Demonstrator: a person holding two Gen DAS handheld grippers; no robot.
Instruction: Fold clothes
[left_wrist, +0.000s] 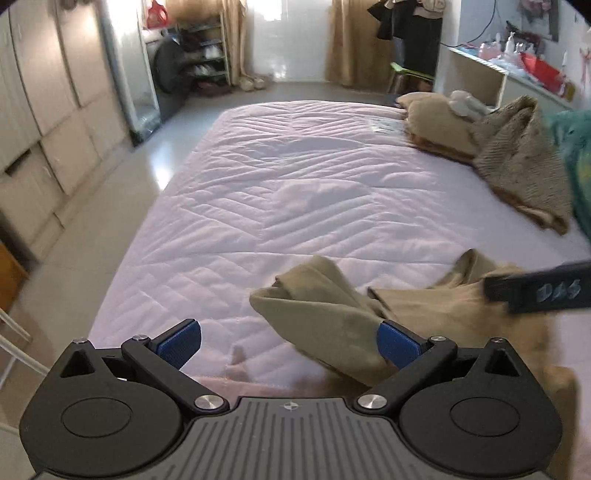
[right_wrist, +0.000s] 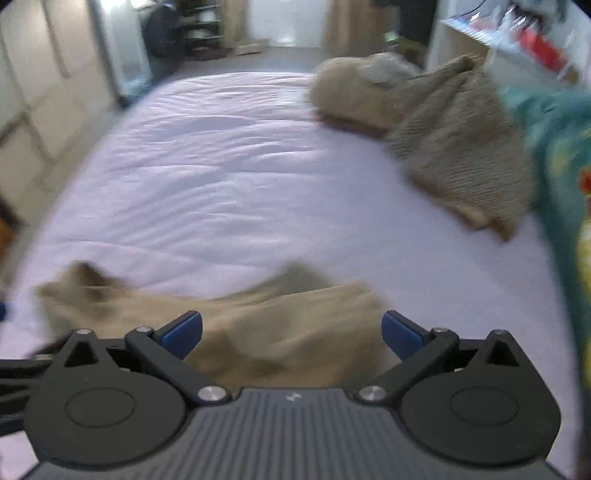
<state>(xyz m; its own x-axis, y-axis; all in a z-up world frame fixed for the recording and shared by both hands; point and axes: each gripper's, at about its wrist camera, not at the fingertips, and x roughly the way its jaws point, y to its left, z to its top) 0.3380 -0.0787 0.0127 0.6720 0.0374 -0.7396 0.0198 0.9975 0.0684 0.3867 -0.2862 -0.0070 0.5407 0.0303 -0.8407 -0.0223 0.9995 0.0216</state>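
Lying crumpled at five o'clock, the khaki garment (left_wrist: 325, 314) looks soft, light; both the left gripper (left_wrist: 289, 343) and the right gripper (right_wrist: 291, 334) hover spread wide, best pinching corners.

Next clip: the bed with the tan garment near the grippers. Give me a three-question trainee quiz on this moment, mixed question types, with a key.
1. True or false: the left hand-held gripper is open.
2. The tan garment lies: A) flat and folded, B) crumpled at the near edge of the bed, C) on the floor.
3. What sits at the bed's far right corner?

Key: 1 true. 2 B. 3 A tan pillow, beside a knitted brown blanket.
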